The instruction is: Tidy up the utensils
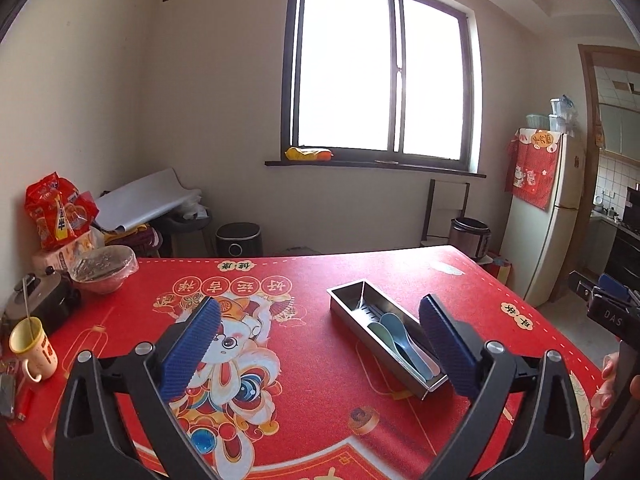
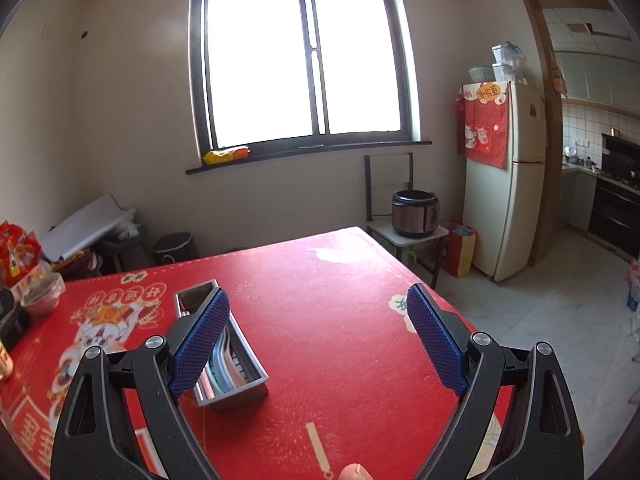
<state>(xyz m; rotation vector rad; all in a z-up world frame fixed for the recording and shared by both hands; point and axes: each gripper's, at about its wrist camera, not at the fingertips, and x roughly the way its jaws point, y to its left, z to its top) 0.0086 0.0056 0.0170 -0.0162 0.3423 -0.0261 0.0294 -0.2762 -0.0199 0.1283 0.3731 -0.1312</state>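
Note:
A long stainless steel utensil tray lies on the red printed tablecloth. Several pastel plastic spoons, blue and green, lie inside it at its near end. My left gripper is open and empty, held above the cloth with the tray just inside its right finger. In the right wrist view the tray holds blue and pink spoons, partly hidden behind the left finger. My right gripper is open and empty above the cloth, to the right of the tray.
At the table's left edge stand a cream mug, a covered bowl, a dark pot and red snack bags. The right gripper's body shows at the right. A fridge and rice cooker stand beyond the table.

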